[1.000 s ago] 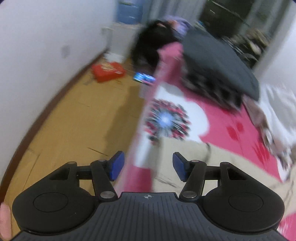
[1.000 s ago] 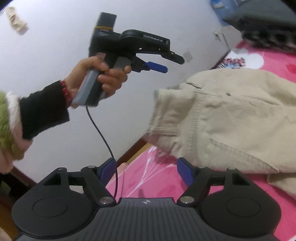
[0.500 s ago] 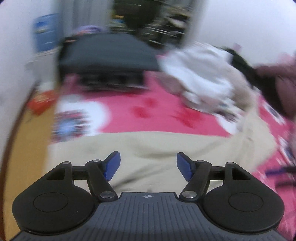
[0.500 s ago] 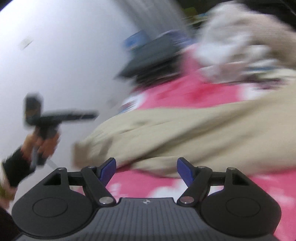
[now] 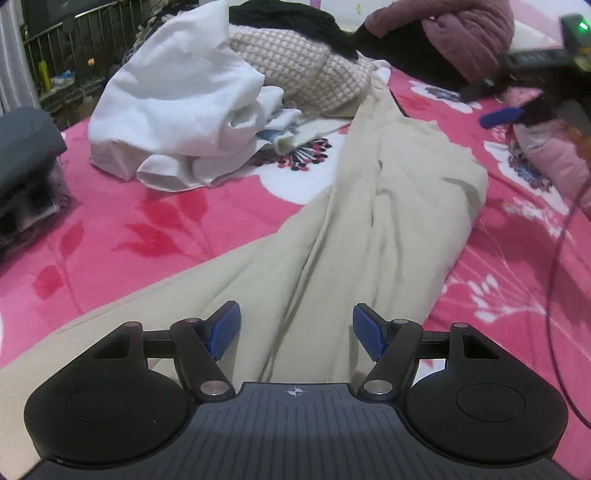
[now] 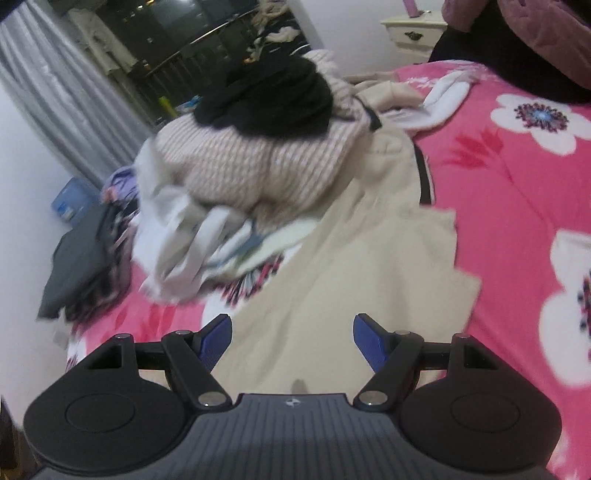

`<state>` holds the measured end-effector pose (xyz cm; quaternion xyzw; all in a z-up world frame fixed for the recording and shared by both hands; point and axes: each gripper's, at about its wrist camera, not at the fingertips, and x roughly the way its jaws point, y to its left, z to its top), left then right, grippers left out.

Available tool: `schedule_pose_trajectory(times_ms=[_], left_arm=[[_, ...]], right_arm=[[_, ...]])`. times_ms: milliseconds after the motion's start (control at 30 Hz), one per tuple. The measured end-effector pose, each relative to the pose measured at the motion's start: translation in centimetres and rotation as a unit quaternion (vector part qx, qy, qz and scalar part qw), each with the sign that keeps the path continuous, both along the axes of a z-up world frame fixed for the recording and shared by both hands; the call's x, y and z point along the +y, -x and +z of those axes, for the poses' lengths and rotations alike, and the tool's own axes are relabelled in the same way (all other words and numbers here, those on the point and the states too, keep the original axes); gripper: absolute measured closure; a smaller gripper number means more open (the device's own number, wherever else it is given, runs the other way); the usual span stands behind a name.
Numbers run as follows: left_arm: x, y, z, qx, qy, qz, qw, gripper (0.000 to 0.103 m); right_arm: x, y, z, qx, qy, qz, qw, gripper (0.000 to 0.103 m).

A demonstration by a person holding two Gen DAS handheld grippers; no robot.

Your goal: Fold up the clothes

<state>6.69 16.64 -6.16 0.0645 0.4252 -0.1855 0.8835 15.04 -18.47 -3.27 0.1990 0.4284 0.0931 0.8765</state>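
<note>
A beige pair of trousers (image 5: 362,221) lies stretched out and creased on the pink flowered bed cover (image 5: 129,229). It also shows in the right wrist view (image 6: 362,280). My left gripper (image 5: 295,334) is open and empty, low over the near part of the trousers. My right gripper (image 6: 291,338) is open and empty, also over the beige cloth. The right gripper also appears at the upper right of the left wrist view (image 5: 517,110), held above the bed.
A heap of unfolded clothes lies beyond the trousers: white cloth (image 5: 177,110), a knitted pink-white sweater (image 6: 258,166), a black garment (image 6: 269,96). A dark folded stack (image 6: 85,258) sits at the bed's left edge. A mauve padded jacket (image 5: 461,33) lies far right. A cable (image 5: 554,266) hangs at right.
Both grippers swung from facing the wall and floor round to the bed. They now point along the beige trousers toward the clothes heap. Both stayed open.
</note>
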Motion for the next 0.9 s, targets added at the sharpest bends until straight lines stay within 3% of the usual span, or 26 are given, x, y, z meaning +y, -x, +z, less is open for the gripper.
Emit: schedule_pose_trajectory(times_ms=[200,367,500,600,667,733,800,900], left_arm=[[-0.1,-1.0,-0.4,0.01,0.029,0.011,0.9995,0.048],[-1.2,-1.3,-0.7,0.003,0.046,-0.012,0.9989,0.048],[-2.7,-2.4,-1.5,-0.005,0.037,-0.029,0.9989,0.048],[-4.0,-3.3,-2.3,-0.009,0.028,-0.035,0.9989,0.048],[-4.6,-3.8,-2.8,-0.013,0.023,-0.033,0.9991,0.057],[-4.8,-3.9,-2.7,-0.02,0.027,-0.028,0.9991,0.082],[-4.5,-3.8,-2.2,-0.018,0.053,-0.026,0.9981,0.099],[-4.5,-3.1,-1.2,-0.024,0.083,-0.04,0.9955,0.101]], right_arm=[[3.3,-8.0,-2.8,0.05,-0.001,-0.008,0.999,0.029],[6.4,-12.7,-6.5,0.103,0.026,-0.017,0.994,0.038],[7.3,-14.7,-9.4,0.131,0.063,-0.037,0.989,0.039],[7.0,-15.1,-11.1,0.14,0.078,-0.052,0.986,0.06],[6.3,-14.7,-10.9,0.13,0.091,-0.059,0.986,0.098],[5.0,-13.9,-10.6,0.118,0.081,-0.062,0.988,0.102],[3.5,-12.5,-9.7,0.099,0.064,-0.066,0.991,0.102],[1.1,-10.3,-8.4,0.072,0.041,-0.071,0.994,0.102]])
